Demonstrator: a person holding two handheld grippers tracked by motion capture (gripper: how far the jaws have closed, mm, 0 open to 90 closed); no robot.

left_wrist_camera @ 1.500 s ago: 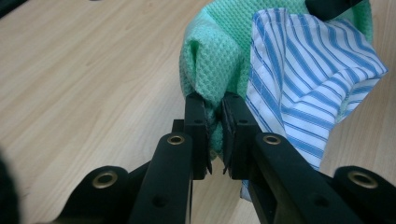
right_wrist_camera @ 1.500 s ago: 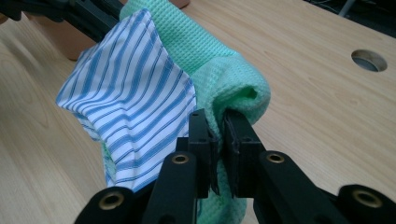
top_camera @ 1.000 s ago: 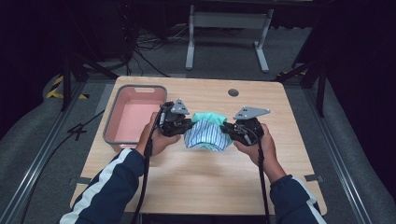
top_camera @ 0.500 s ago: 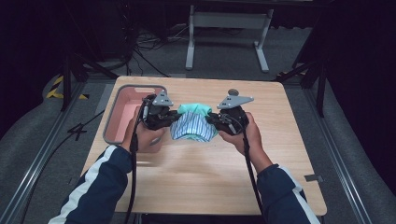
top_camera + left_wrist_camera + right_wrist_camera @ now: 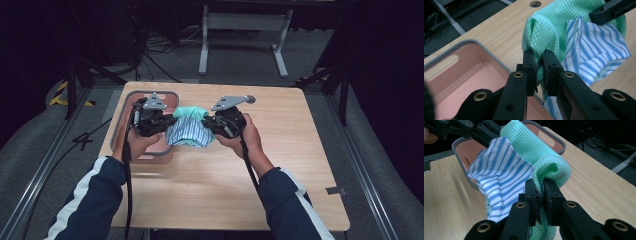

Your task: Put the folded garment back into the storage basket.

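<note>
in the middle of the high view, the left gripper (image 5: pixel 167 122) and the right gripper (image 5: pixel 210 123) each pinch an end of a green waffle-weave cloth (image 5: pixel 192 113), which cradles a blue-and-white striped fabric (image 5: pixel 187 134) slung between them, at the right rim of the pink plastic bin with a grey rim (image 5: pixel 120 131) at centre left. the carry step seems in hand. the next move likely calls for swinging both grippers further left together, then parting the jaws over the bin.

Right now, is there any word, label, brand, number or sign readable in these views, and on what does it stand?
None can be read: no text shows on the green cloth, the striped cloth, the pink bin, the table, the left gripper or the right gripper.
</note>
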